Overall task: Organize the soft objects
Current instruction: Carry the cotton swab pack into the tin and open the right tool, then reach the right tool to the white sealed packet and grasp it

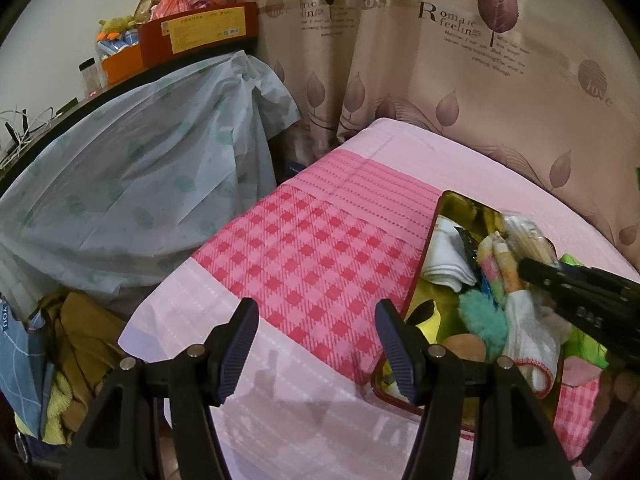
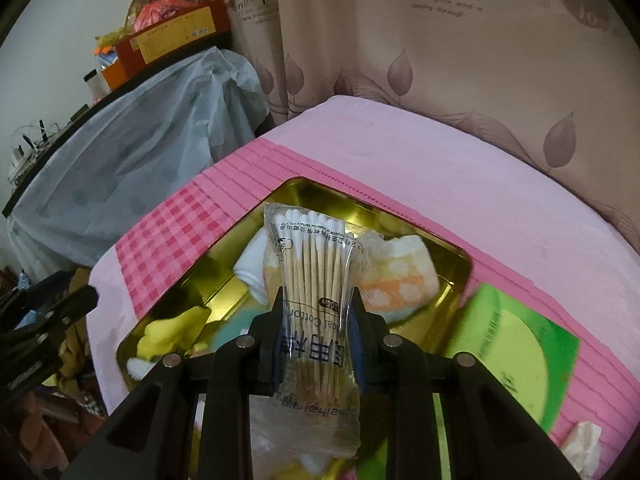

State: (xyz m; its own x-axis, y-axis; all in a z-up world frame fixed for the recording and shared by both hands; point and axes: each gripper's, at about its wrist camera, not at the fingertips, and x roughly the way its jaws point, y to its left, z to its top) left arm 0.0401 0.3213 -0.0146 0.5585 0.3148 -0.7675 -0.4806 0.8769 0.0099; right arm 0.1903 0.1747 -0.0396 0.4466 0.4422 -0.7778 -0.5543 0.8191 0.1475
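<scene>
A clear bag of cotton swabs is pinched between the fingers of my right gripper, which is shut on it and hangs over the gold tin tray on the pink bed. In the tray lie a pastel checked cloth, a white cloth and a yellow soft toy. In the left wrist view the tray holds a teal fluffy piece and a white cloth; the right gripper enters from the right with the swab bag. My left gripper stands open over the checked bedcover, left of the tray, nothing between its fingers.
A green and yellow flat pack lies right of the tray. A pale blue cover drapes a shelf at the left, with a red box on top. Clothes are piled on the floor. A leaf-print curtain hangs behind the bed.
</scene>
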